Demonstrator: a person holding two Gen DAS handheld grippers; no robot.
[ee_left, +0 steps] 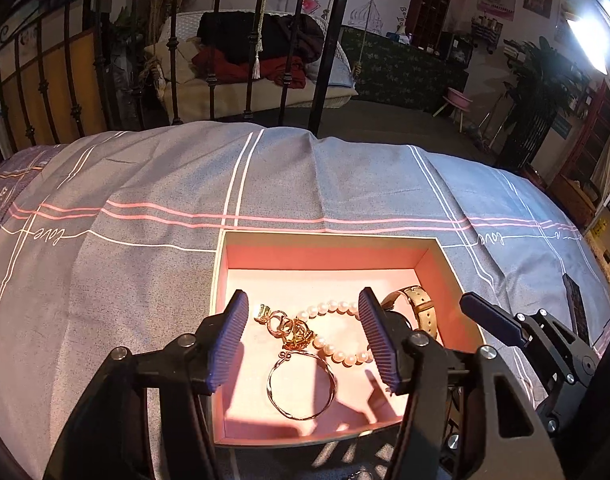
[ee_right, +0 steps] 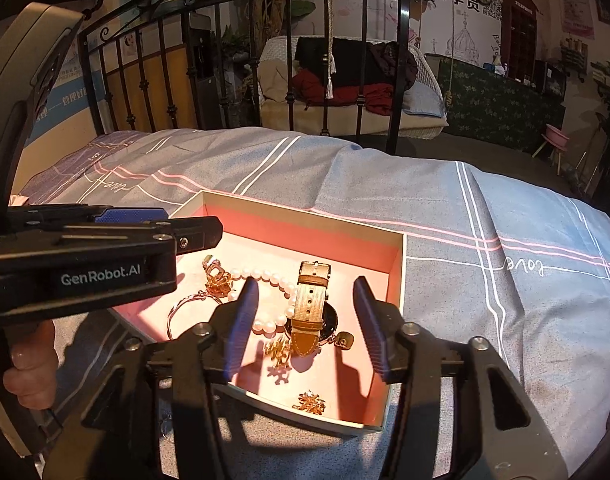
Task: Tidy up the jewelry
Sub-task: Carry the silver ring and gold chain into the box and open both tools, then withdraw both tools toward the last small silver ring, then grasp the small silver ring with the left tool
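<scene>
A pink-lined open box point(ee_left: 329, 250) point(ee_right: 397, 268) lies on the bed. Inside it rest a pearl bracelet point(ee_left: 337, 350) point(ee_right: 265, 276), a thin gold bangle point(ee_left: 301, 386) point(ee_right: 177, 312), gold rings and a brooch point(ee_left: 291, 330) point(ee_right: 219, 282), and a watch with a tan strap point(ee_left: 421, 306) point(ee_right: 311, 304). Two gold leaf-shaped pieces point(ee_right: 309, 402) lie near the box's front. My left gripper point(ee_left: 305, 340) hovers open above the bangle and pearls, holding nothing. My right gripper point(ee_right: 305, 332) stands open over the watch, nothing pressed between its blue pads. The left gripper point(ee_right: 161, 220) shows at the left of the right wrist view.
The box sits on a grey-blue bedspread point(ee_left: 145, 184) with white and pink stripes. A black iron bed rail point(ee_left: 209, 52) stands behind it. A dark phone-like slab point(ee_left: 575, 308) lies right of the box. A hand point(ee_right: 29, 364) grips the left tool's handle.
</scene>
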